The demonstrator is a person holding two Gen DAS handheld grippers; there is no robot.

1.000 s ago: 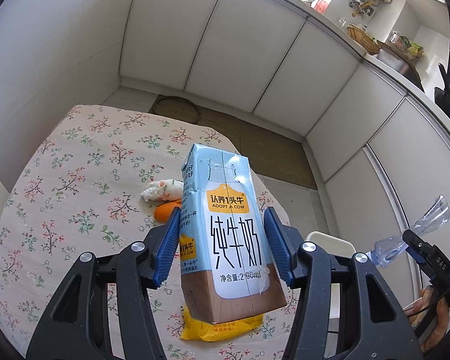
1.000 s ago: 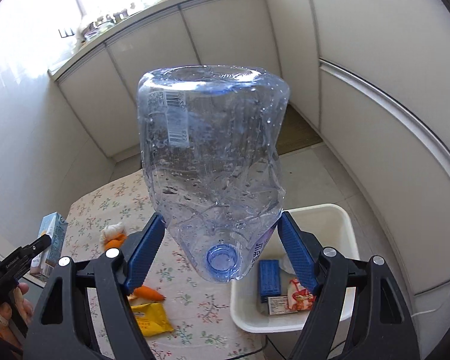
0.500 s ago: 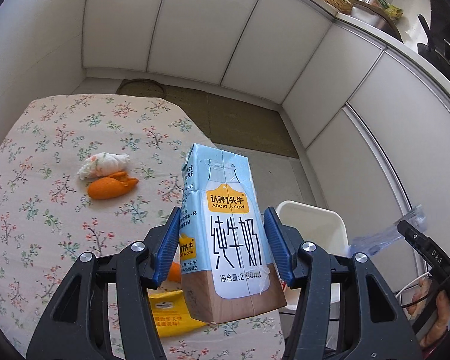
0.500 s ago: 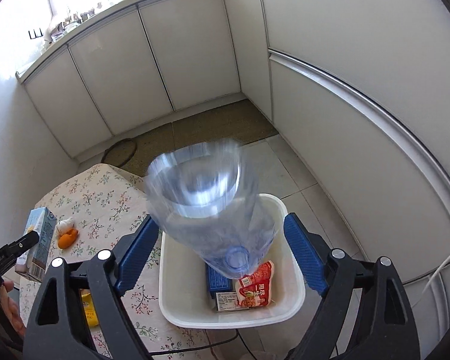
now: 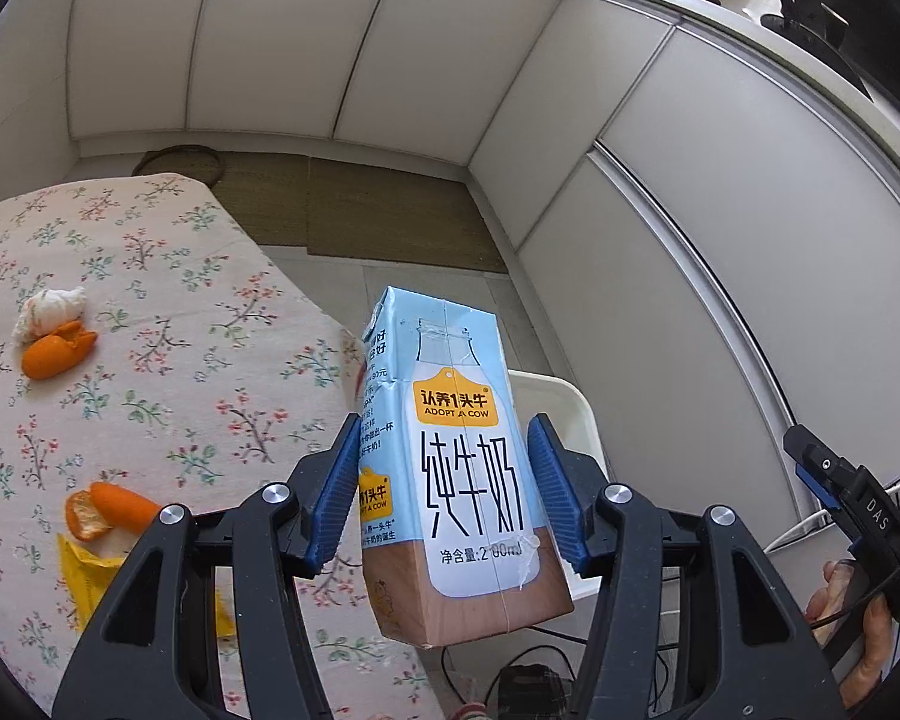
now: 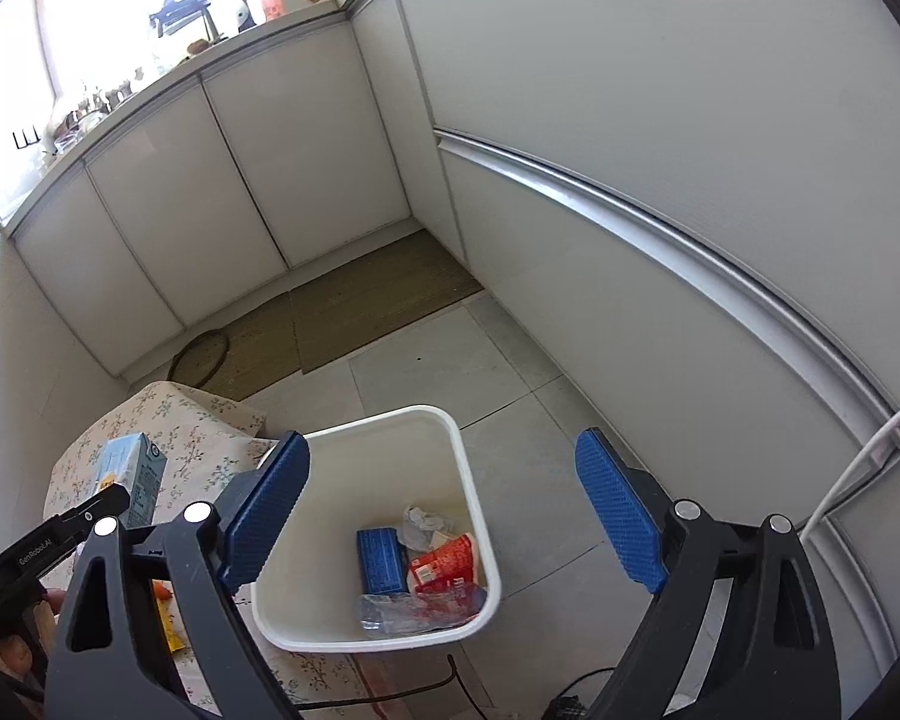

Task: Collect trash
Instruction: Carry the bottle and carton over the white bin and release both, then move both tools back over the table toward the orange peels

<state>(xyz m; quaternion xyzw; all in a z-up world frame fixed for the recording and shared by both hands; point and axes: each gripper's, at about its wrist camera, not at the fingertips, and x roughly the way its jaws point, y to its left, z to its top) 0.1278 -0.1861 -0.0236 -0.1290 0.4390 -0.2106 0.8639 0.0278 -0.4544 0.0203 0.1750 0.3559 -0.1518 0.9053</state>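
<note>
The white bin (image 6: 384,540) sits on the floor just beside the right edge of the counter (image 5: 168,372), and it already has some trash inside: a see-through plastic bottle (image 6: 414,606) lying at the near end, a blue packet (image 6: 381,561), a red packet (image 6: 444,564) and a bit of crumpled paper (image 6: 423,522). So part of the job looks done. The right tongs (image 6: 444,516) hang over the bin with their blue pads wide apart and nothing between them. The left tongs (image 5: 447,492) are squeezed on a blue milk carton (image 5: 456,468), which stands up in the air over the right edge of the counter, near the bin but not in it yet. I think the carton goes in next. More trash waits on the flowery cloth: a white crumpled tissue (image 5: 51,309) touching a piece of orange peel (image 5: 57,351) far to the left, and another orange peel (image 5: 105,510) touching a yellow wrapper (image 5: 90,570) at the near side. The left camera shows this leftover trash well, but the carton hides most of the bin, so only its white rim (image 5: 561,396) peeks out. The right camera looks straight down into the bin and shows what is in it, but it shows only a corner of the counter, so the tissue cannot be seen there.
</note>
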